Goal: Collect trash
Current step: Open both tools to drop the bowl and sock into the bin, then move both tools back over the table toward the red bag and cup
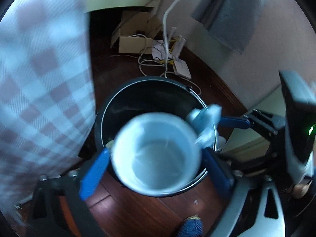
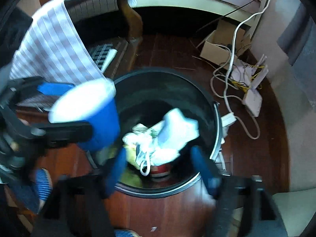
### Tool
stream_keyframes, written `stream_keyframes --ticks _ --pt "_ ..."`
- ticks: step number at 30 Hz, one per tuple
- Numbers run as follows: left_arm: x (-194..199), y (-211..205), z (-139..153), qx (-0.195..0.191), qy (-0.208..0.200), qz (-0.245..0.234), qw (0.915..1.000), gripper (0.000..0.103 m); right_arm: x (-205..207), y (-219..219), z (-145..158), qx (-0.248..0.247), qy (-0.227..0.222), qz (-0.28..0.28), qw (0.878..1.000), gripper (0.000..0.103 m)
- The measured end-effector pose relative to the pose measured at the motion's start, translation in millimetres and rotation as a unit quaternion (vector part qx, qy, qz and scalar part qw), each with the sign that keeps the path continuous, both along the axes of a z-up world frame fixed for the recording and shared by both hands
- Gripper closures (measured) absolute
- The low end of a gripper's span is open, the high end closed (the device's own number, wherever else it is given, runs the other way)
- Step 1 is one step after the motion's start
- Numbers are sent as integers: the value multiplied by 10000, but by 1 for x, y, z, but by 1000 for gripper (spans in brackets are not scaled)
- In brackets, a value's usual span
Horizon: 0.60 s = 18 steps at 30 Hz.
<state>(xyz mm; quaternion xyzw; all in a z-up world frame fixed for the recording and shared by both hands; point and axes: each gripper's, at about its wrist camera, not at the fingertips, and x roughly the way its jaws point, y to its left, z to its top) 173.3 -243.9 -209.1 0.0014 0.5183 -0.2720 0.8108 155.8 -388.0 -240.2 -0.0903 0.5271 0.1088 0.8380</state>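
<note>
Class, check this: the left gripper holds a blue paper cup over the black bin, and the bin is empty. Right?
Not quite. The left gripper does hold the blue paper cup over the black bin, but the right wrist view shows crumpled white trash already inside.

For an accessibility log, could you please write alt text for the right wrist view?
The open right gripper hangs over a black trash bin holding crumpled white trash; left of it, the left gripper holds a blue cup at the rim.

Blue cup with white inside, black bin, checked cloth
</note>
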Motion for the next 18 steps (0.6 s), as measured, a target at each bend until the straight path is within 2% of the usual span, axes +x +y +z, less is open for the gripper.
stream_keyframes --ticks 4,7,11,18 --pt "-7 4 -9 299 -20 75 9995 6 -1 -7 -7 -44 149 -158 9998 22" --pt "-11 9 -11 529 -161 170 9983 5 -1 -11 -5 -97 111 -284 9995 2" --pt "-18 20 -6 663 -307 361 9967 4 -4 -12 -1 -113 40 -443 9989 1" --pt "-28 34 6 643 -473 502 9955 3 -9 -5 8 -109 -85 -446 9989 1"
